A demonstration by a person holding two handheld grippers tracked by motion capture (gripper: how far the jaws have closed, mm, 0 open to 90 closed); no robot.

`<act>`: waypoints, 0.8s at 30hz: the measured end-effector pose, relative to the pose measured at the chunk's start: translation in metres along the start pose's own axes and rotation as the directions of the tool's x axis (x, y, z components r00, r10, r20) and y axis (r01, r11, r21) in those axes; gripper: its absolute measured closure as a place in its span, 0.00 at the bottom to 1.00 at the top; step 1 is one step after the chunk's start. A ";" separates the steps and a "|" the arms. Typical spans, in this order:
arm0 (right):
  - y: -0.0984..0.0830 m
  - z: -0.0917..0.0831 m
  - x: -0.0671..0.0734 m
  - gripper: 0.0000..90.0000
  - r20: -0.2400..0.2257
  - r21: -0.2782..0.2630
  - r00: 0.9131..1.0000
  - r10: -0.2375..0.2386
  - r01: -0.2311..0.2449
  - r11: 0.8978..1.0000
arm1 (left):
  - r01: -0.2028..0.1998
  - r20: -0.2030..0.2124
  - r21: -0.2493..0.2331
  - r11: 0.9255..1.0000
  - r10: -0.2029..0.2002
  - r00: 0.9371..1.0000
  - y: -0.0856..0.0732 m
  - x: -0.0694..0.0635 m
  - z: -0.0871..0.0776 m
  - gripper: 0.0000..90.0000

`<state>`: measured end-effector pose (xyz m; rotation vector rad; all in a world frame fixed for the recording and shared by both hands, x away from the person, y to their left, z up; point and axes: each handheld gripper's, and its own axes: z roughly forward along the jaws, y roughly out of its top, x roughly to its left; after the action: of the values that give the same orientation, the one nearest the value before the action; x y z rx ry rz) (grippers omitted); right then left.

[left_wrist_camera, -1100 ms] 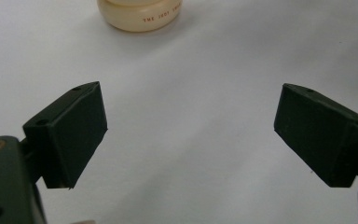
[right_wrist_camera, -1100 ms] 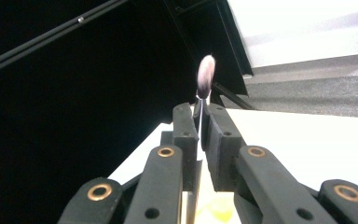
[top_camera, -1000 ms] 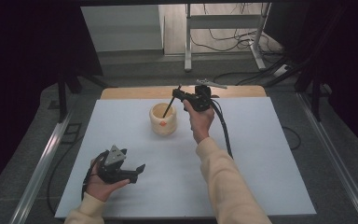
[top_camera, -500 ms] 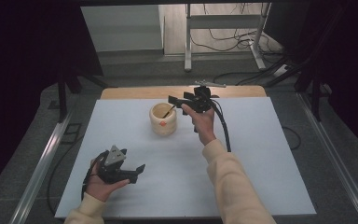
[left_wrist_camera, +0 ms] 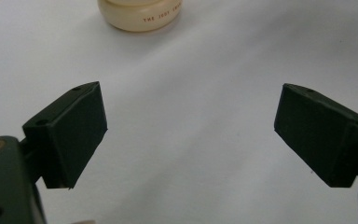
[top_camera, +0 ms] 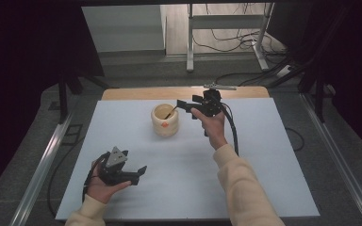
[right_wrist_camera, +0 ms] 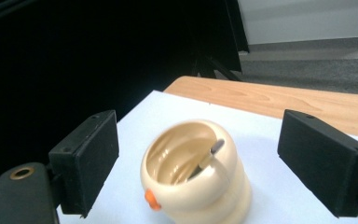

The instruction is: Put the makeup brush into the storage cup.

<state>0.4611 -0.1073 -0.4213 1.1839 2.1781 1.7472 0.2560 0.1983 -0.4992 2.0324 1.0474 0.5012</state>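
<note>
The white table stretched before me, its wooden far edge bare. A cream pot stood upright toward the far middle, a thin stick leaning inside it. My right gripper hung just right of the pot's rim, its jaws having just opened wide, with nothing gripped. My left gripper rested at the near left, jaws spread over bare table, well apart from the pot.
</note>
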 end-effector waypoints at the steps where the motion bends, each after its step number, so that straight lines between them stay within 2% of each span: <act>1: -0.001 -0.002 0.000 0.14 0.003 0.005 1.000 -0.005 0.005 1.000 | 0.001 0.000 0.001 1.000 -0.001 1.000 0.000 0.000 0.000 0.11; 10: -0.015 -0.025 -0.003 0.13 0.024 0.052 0.997 -0.069 0.068 0.996 | 0.011 -0.005 -0.005 1.000 -0.011 1.000 0.000 0.001 -0.001 0.11; 14: -0.018 -0.035 -0.003 0.14 0.025 0.061 0.996 -0.081 0.079 0.995 | 0.012 -0.006 -0.005 1.000 -0.012 1.000 0.000 0.001 -0.001 0.10; 21: -0.034 -0.062 -0.002 0.14 0.024 0.090 0.992 -0.121 0.119 0.989 | 0.013 -0.008 -0.007 1.000 -0.013 1.000 0.000 0.002 -0.002 0.10; 22: -0.039 -0.072 -0.003 0.14 0.026 0.097 0.992 -0.126 0.123 0.988 | 0.014 -0.009 -0.006 1.000 -0.014 1.000 0.000 0.002 -0.001 0.10; 24: -0.041 -0.076 -0.003 0.14 0.027 0.100 0.992 -0.125 0.121 0.988 | 0.014 -0.010 -0.006 1.000 -0.014 1.000 0.000 0.002 -0.001 0.10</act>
<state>0.4025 -0.1703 -0.4330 1.0643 2.2889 1.5782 0.2562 0.2007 -0.4987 2.0181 1.0641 0.5069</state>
